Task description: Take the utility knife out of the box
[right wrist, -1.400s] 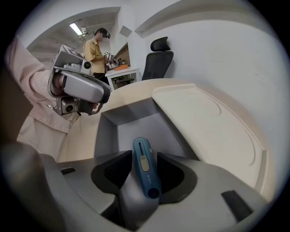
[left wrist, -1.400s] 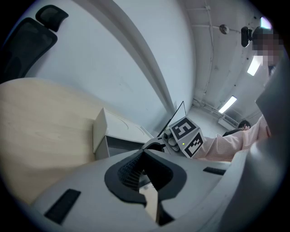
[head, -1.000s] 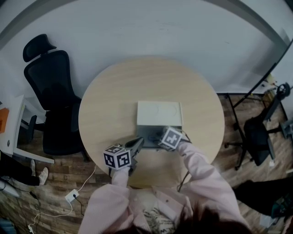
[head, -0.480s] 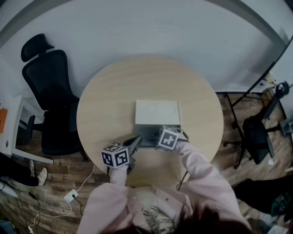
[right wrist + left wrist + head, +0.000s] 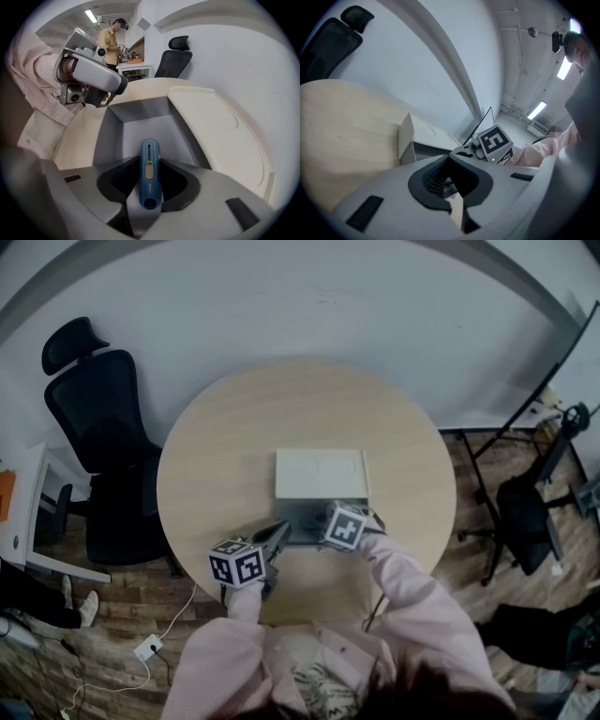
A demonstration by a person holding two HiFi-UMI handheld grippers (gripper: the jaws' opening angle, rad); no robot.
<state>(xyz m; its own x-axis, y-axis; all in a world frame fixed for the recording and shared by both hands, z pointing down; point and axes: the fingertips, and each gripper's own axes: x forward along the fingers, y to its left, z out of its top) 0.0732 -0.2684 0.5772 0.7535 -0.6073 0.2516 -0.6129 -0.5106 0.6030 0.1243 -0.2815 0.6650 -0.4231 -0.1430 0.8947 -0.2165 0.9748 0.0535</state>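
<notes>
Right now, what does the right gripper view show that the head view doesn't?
Only right gripper view: the blue utility knife in the box, between the jaws of the right gripper, which have just been closing onto it. Only head view: that gripper's marker cube, the wood floor. Both: the cream lid, left gripper, black chair.

A round pale-wood table (image 5: 225,437) stands before us against a white wall (image 5: 328,296). A black high-backed office chair (image 5: 98,427) sits just beside its left edge, and a white plug with its cable (image 5: 148,645) lies on the brown plank floor (image 5: 122,606).
</notes>
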